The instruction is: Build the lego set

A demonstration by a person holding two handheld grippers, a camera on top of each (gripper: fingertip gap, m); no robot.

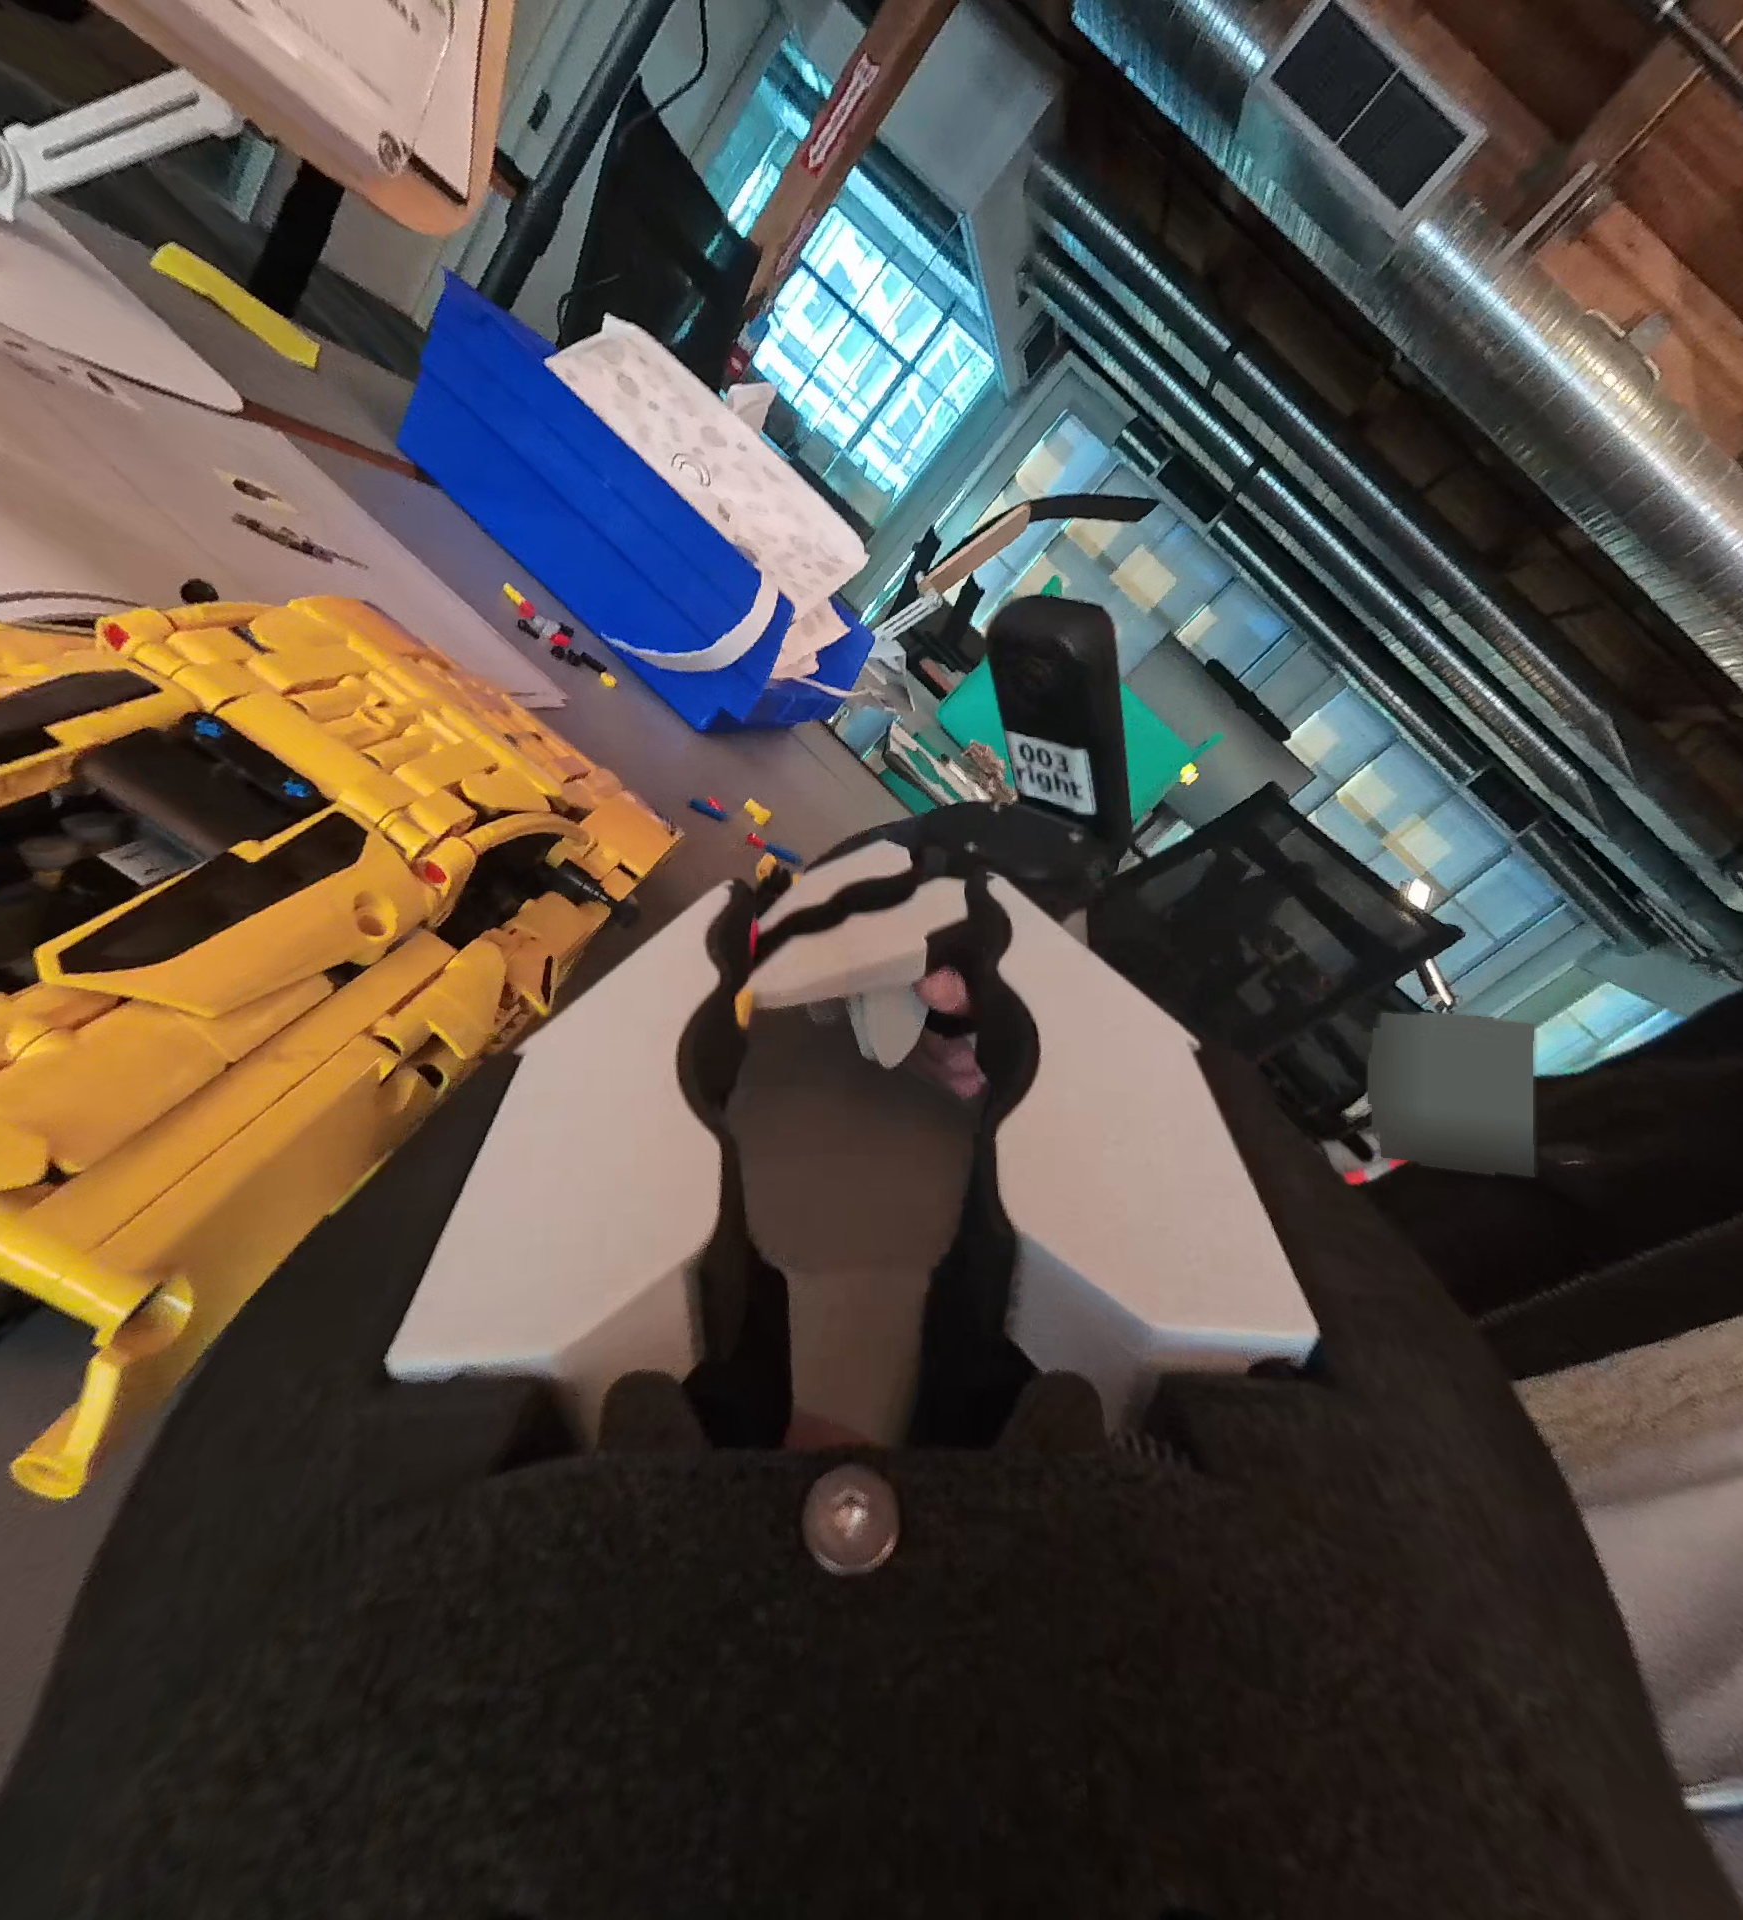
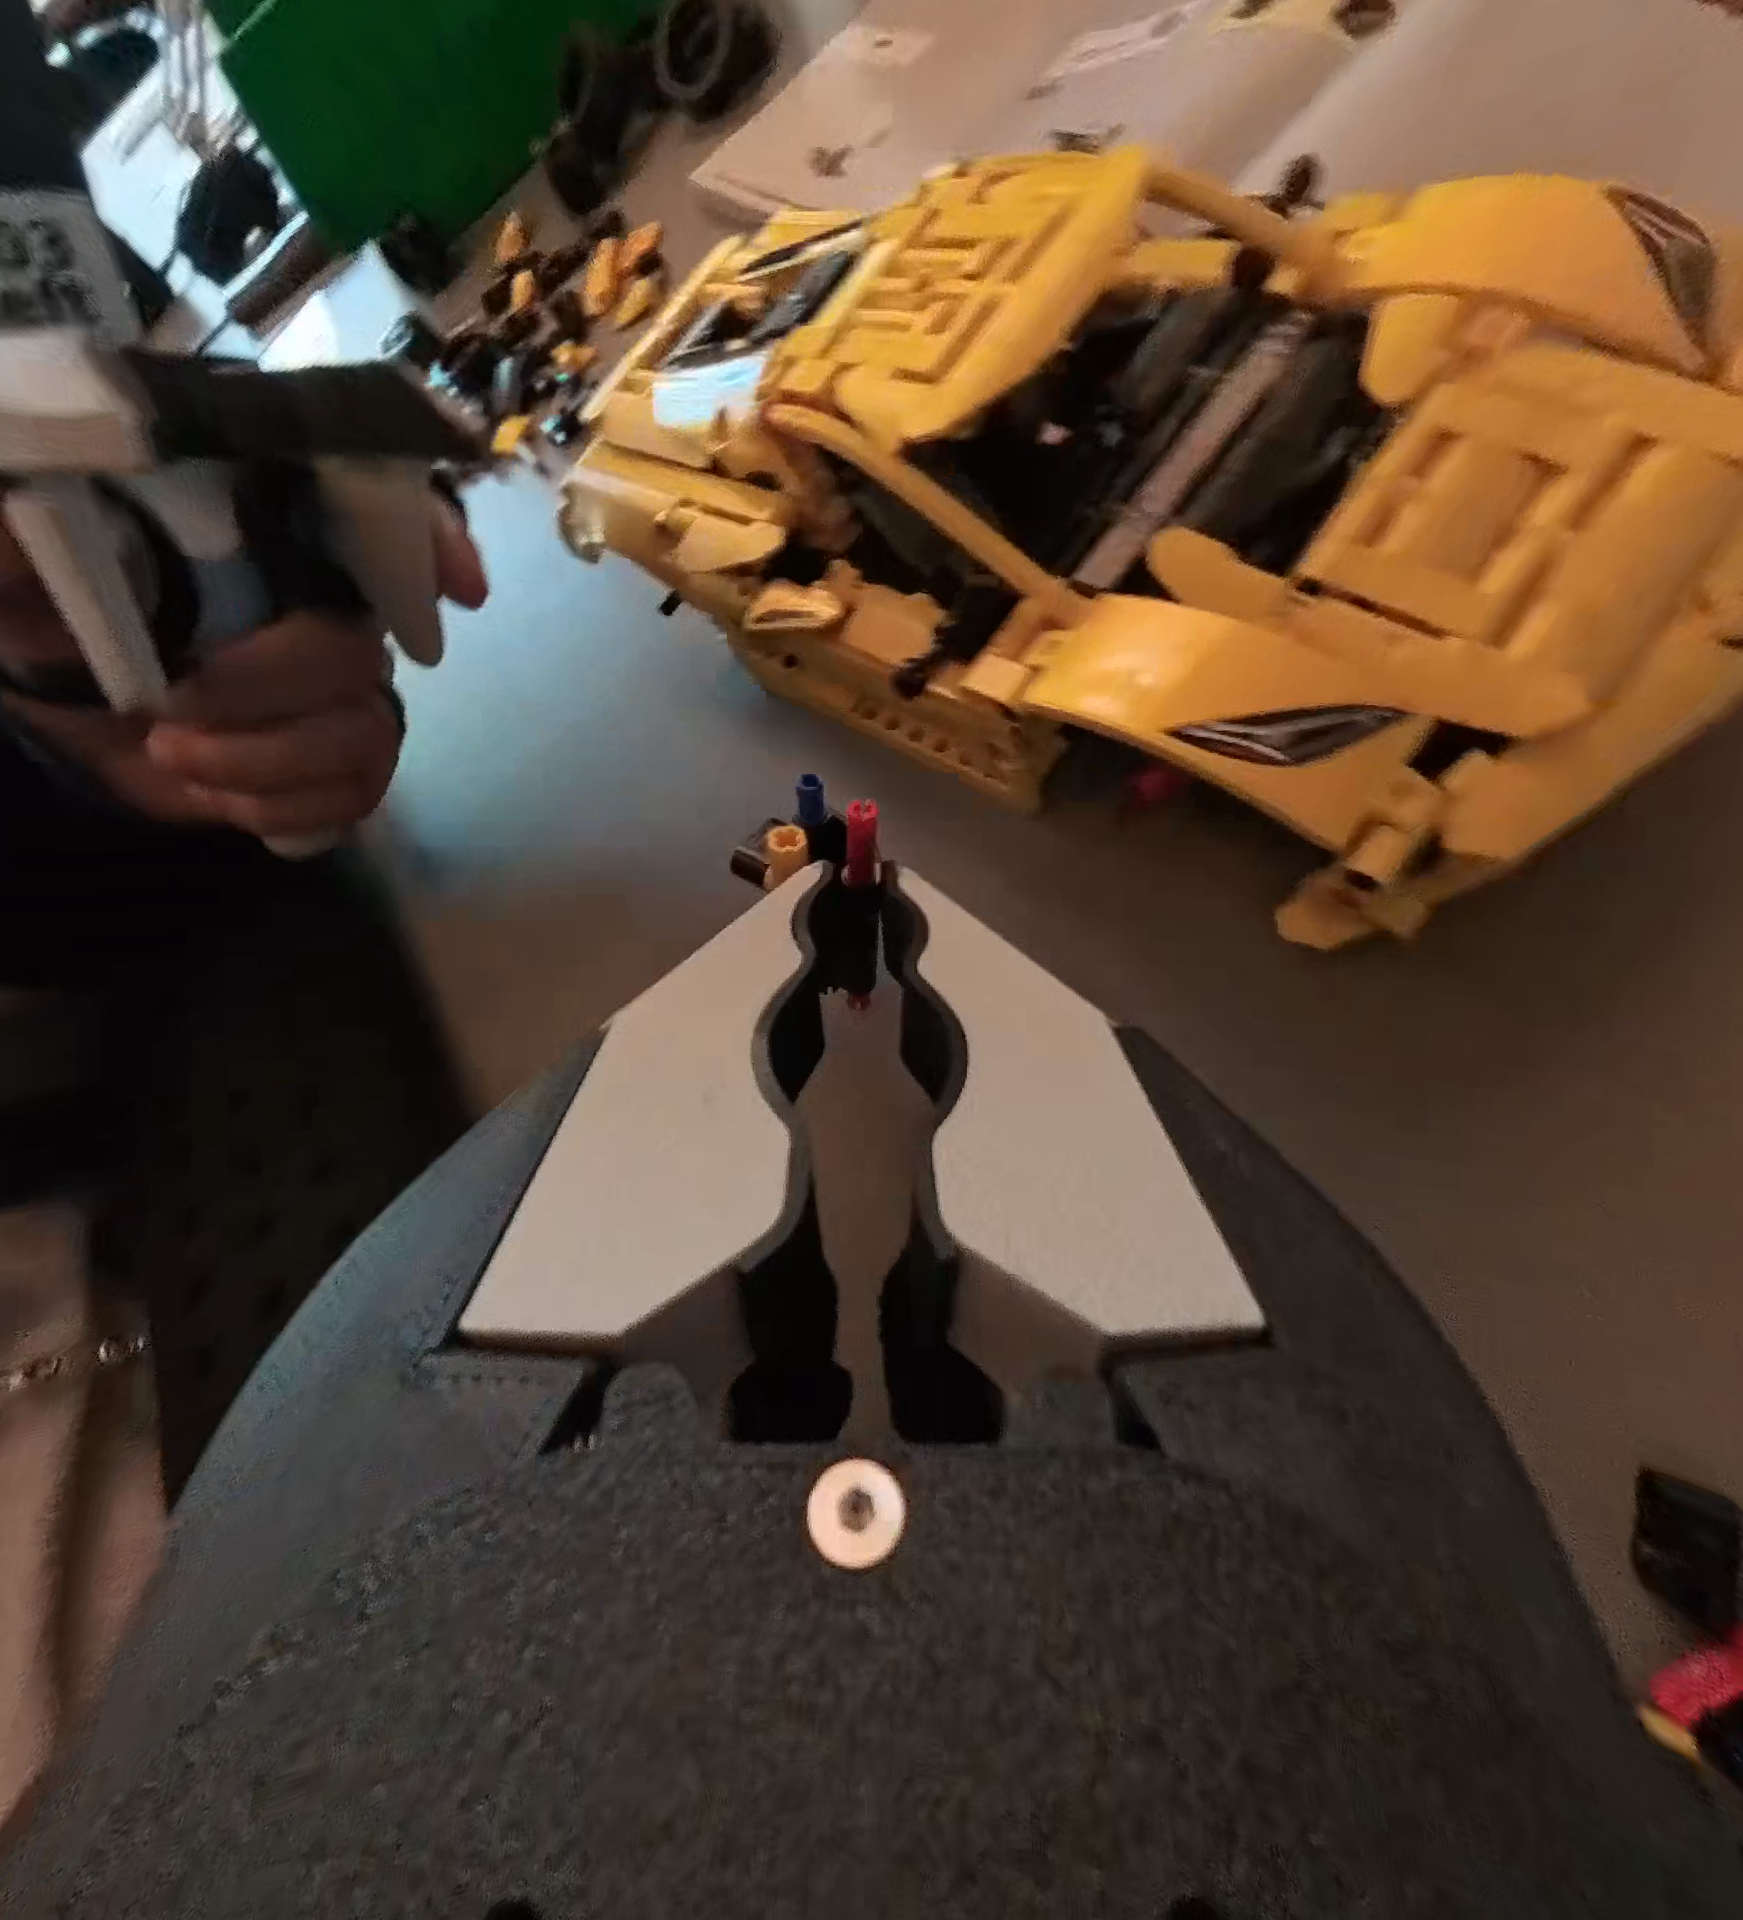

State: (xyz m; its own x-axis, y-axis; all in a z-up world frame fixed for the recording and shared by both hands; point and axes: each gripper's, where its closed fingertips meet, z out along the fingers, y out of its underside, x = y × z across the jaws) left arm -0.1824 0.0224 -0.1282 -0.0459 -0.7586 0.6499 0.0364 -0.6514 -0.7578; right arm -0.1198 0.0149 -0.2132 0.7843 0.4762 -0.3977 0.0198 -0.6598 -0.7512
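The big yellow lego car (image 1: 223, 883) lies on the grey table, left of my left gripper (image 1: 862, 904), which is open and empty. My right gripper (image 2: 851, 904) is shut on a small black lego piece (image 2: 854, 935) that carries a red pin (image 2: 862, 831), a blue pin (image 2: 810, 800) and a yellow bush (image 2: 782, 847). It holds the piece above the table, in front of the car (image 2: 1210, 520). In the left wrist view the right gripper's white fingers (image 1: 846, 956) show between my left fingers, close to their tips.
A blue bin (image 1: 555, 520) holding a paper bag stands behind the car. Small loose pieces (image 1: 742, 821) lie beside it. Instruction sheets (image 1: 67, 343) lie at the far left. Yellow and black parts (image 2: 555, 291) sit past the car's end. A hand (image 2: 254, 727) holds the left gripper. The tips of one gripper are about 11 centimeters away from the tips of the other.
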